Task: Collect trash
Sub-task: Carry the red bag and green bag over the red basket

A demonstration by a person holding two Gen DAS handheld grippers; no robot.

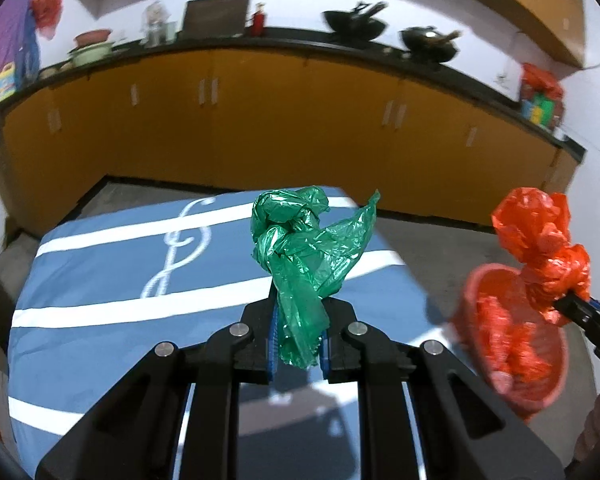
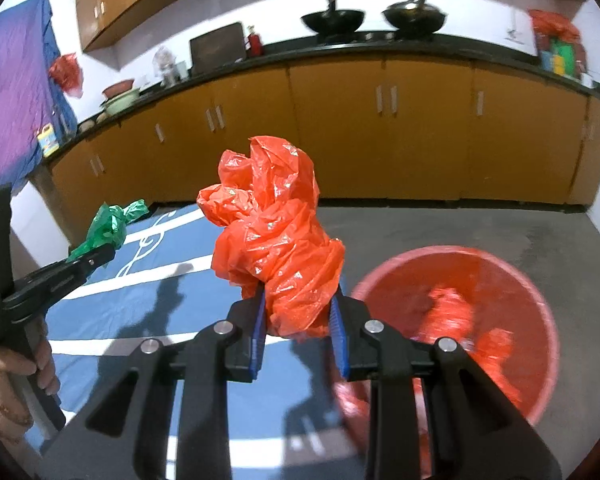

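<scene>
My left gripper [image 1: 299,330] is shut on a crumpled green plastic bag [image 1: 300,248], held up above a blue cloth with white stripes [image 1: 100,292]. In the right wrist view the same green bag [image 2: 108,230] and left gripper [image 2: 96,258] show at the left, with a hand [image 2: 40,364] on the handle. My right gripper [image 2: 298,328] is shut on a crumpled red plastic bag [image 2: 276,236]. That red bag [image 1: 548,248] hangs over a red bucket [image 1: 476,292] in the left wrist view. The bucket [image 2: 540,308] stands on the floor at the right, with red plastic inside.
Orange cabinets [image 2: 380,128] under a black counter [image 2: 420,46] run across the back, with two black woks [image 2: 334,20] and bowls on top. Grey floor [image 2: 460,228] lies between the cloth and the cabinets. A purple cloth [image 2: 12,100] hangs at the left.
</scene>
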